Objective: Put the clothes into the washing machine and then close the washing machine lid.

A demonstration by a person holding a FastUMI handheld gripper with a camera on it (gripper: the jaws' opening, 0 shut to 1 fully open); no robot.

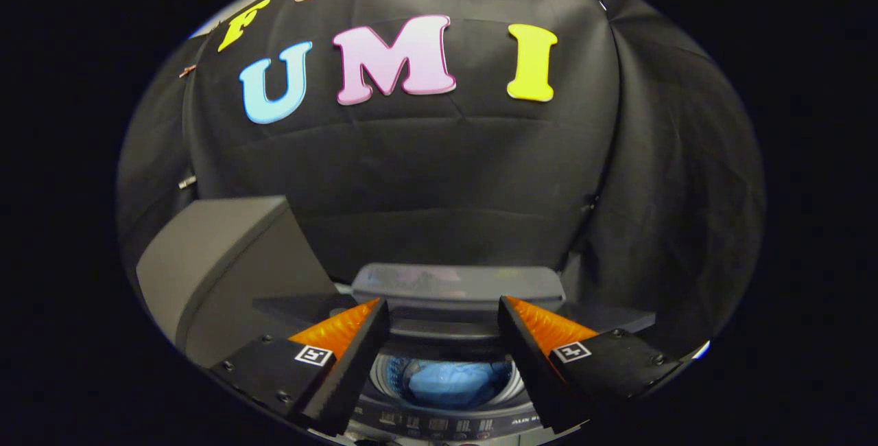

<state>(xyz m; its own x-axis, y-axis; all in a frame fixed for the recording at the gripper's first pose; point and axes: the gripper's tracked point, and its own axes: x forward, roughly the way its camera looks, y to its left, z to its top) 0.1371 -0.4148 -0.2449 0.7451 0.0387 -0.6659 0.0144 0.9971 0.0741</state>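
Below my fingers stands the washing machine [446,422], its round drum open to view. Blue clothes [449,383] lie inside the drum, seen between the two fingers. The machine's grey lid [458,283] stands raised at the back of the opening, just beyond the fingertips. My gripper [444,303] is open, its fingers spread wide above the drum with nothing between them and touching nothing.
A grey boxy unit [219,271] stands to the left of the washing machine, close to the left finger. The black cloth wall [439,178] hangs right behind the machine and wraps around on both sides.
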